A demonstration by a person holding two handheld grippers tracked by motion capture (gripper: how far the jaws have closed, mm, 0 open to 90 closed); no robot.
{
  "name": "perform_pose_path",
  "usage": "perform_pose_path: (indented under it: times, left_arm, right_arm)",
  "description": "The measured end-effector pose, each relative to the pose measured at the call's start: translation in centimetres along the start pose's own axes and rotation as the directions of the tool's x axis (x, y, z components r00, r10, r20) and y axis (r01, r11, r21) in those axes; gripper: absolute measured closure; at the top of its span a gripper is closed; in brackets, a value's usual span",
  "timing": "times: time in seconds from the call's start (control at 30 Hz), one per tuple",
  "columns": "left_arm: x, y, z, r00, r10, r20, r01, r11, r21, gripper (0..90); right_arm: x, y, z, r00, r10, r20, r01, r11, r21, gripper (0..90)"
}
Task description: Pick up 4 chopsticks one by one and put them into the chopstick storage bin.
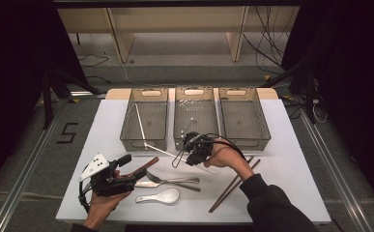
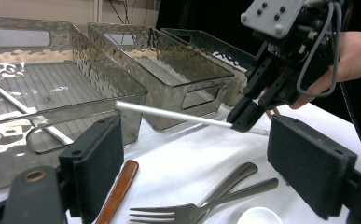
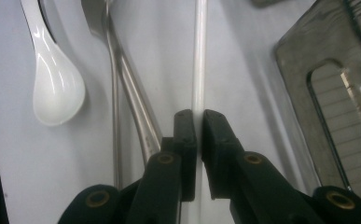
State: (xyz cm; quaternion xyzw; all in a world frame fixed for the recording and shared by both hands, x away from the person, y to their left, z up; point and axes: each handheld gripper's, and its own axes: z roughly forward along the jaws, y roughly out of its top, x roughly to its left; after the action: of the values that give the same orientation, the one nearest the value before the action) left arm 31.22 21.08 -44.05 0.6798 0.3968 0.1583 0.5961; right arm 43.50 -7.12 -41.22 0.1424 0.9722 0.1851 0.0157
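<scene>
Near the front edge of the white surface [image 1: 291,183], the left gripper [image 1: 126,166] rests in a hand [image 1: 102,205] with its jaws released, nothing between them, pointing toward the cutlery: a white ceramic soup spoon [image 1: 159,196], a steel fork [image 2: 187,212], and a second steel utensil crossed under it. A utensil with a brown wooden handle [image 2: 117,191] lies beside the left jaw, and a pair of dark brown chopsticks [image 1: 234,186] lies toward the right side.

Farther in, the right gripper [image 3: 199,123] has its jaws clenched on one end of a thin white chopstick [image 2: 178,115]. The right hand [image 1: 228,157] is arched over, the gripper pointing down and leftward. The stick slopes out long and unsupported toward the leftmost of three smoky transparent plastic bins [image 1: 146,121] along the far edge, where a matching white chopstick [image 1: 140,123] already lies.

The risk I see: held so near its end, the stick could pivot in the jaws, or its free tip could catch the bin's front wall and slip out.
</scene>
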Motion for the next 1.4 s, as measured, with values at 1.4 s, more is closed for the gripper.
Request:
perform_pose_path:
  times: [1.4]
  left_arm:
    - [0.0, 0.0, 0.0, 1.0, -0.005, 0.0, 0.005, 1.0, -0.008, 18.2]
  right_arm:
    - [-2.8, 5.1, -2.4, 0.9783, 0.207, -0.013, -0.202, 0.941, -0.272, 84.8]
